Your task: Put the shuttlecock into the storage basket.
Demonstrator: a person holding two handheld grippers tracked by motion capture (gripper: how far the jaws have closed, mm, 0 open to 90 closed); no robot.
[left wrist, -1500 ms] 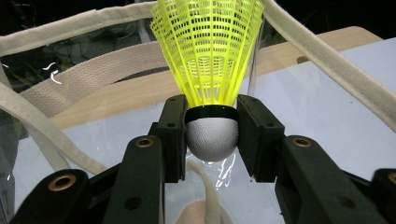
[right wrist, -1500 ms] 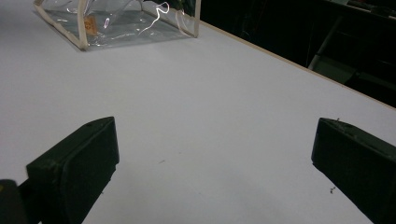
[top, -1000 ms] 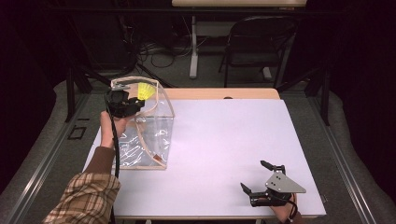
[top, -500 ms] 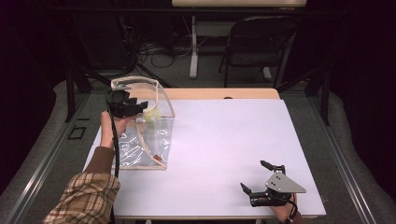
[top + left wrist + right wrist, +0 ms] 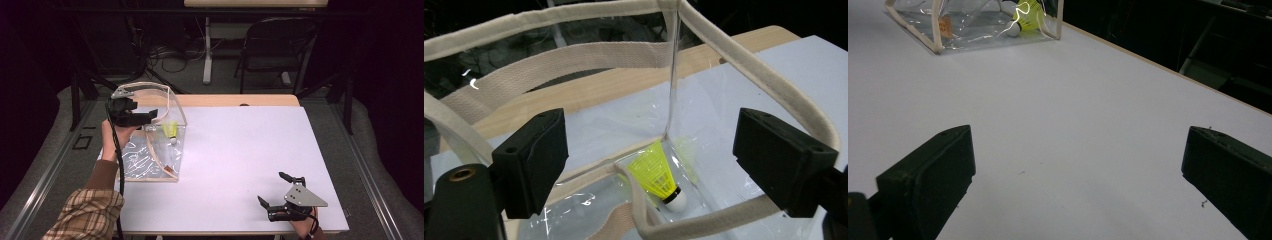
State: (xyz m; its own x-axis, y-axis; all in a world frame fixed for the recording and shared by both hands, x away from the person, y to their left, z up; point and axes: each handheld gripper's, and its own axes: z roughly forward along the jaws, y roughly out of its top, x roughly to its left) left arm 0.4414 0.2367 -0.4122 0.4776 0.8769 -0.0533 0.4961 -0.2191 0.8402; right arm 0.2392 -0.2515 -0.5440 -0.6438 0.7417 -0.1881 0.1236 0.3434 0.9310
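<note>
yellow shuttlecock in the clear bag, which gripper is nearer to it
Left. The left gripper hangs open over the clear bag, just above the yellow shuttlecock on its bottom. The right gripper rests open at the table's near right corner, far from it.

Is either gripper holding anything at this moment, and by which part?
Nothing is held. The left gripper has just been opening over the clear bag; the shuttlecock lies inside. The right gripper is open.

A yellow shuttlecock (image 5: 658, 176) with a white cork tip lies tilted on its side inside the clear plastic bag (image 5: 145, 160), in the bag's far bottom corner, cork resting on the bag's floor; the cream-trimmed bag stands open-topped
</note>
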